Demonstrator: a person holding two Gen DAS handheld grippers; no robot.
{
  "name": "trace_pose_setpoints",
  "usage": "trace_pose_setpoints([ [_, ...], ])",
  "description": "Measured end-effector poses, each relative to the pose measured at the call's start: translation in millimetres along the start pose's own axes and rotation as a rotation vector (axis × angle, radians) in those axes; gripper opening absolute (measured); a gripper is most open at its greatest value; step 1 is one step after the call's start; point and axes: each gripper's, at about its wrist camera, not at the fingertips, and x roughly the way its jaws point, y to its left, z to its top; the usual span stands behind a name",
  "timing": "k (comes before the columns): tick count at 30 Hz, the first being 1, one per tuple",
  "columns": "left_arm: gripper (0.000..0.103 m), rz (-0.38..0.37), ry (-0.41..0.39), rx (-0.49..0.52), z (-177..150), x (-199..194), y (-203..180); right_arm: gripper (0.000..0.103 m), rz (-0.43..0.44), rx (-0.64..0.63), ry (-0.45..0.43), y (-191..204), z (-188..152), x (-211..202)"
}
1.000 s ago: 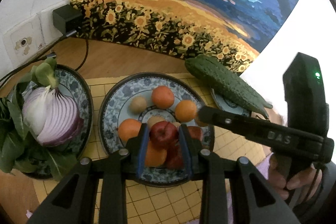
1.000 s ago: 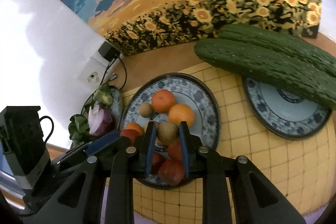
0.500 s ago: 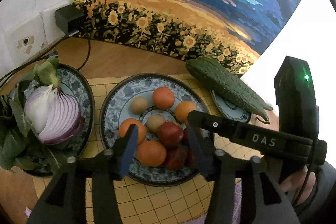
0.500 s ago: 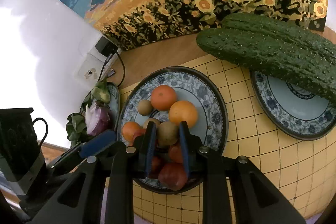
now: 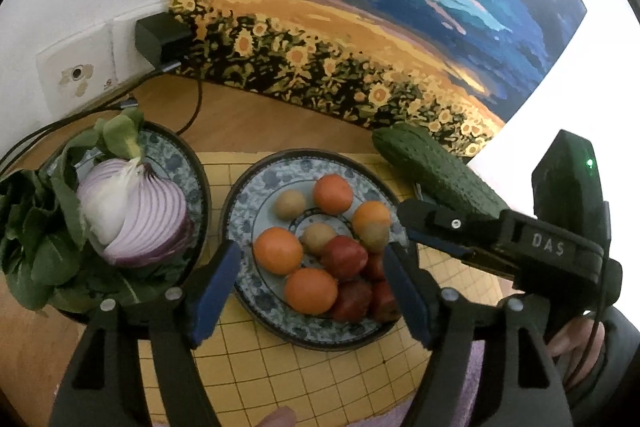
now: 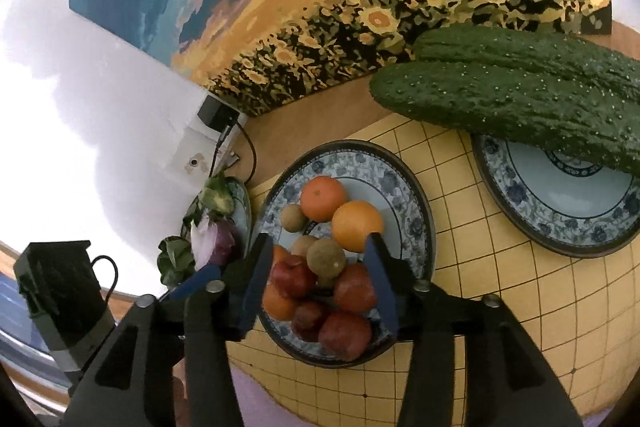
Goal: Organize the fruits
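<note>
A blue-patterned fruit plate (image 5: 256, 187) (image 6: 412, 195) holds several oranges, red apples and small brown kiwis. My left gripper (image 5: 312, 279) is open and empty, its jaws wide apart above the plate's near side, over an orange (image 5: 310, 290) and a red apple (image 5: 344, 257). My right gripper (image 6: 318, 269) is open, its jaws either side of a brown kiwi (image 6: 326, 257) that rests on the fruit pile. The right gripper's body (image 5: 500, 239) reaches in from the right in the left wrist view.
A left plate (image 5: 196, 179) holds a cut red onion (image 5: 140, 215) and leafy greens (image 5: 36, 247). Two cucumbers (image 6: 520, 99) lie across a right plate (image 6: 560, 223). A yellow grid mat (image 5: 320, 379) lies under the plates. A painting, socket and cable stand behind.
Both grippers opened. The left let go of the red apple onto the plate and drew back a little. The right released the brown kiwi onto the pile.
</note>
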Motion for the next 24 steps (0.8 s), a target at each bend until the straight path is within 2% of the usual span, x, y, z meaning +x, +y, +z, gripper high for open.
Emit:
trace_pose_setpoints([
  [4,0.083,0.006,-0.033,0.010,0,-8,0,0.065,-0.018,-0.024,-0.011,4,0,-4],
  [7,0.092,0.008,-0.051,0.032,2,-13,-5,0.070,-0.027,-0.051,-0.024,8,0,-8],
  [12,0.103,0.033,-0.068,0.049,7,-21,-15,0.083,-0.079,-0.114,-0.106,18,-3,-23],
  [15,0.103,0.058,-0.107,0.075,10,-33,-24,0.086,-0.137,-0.160,-0.209,25,-7,-45],
  [18,0.103,0.045,-0.119,0.098,12,-40,-30,0.091,-0.142,-0.207,-0.233,31,-11,-62],
  [24,0.103,0.079,-0.134,0.130,0,-47,-39,0.093,-0.210,-0.347,-0.288,43,-35,-83],
])
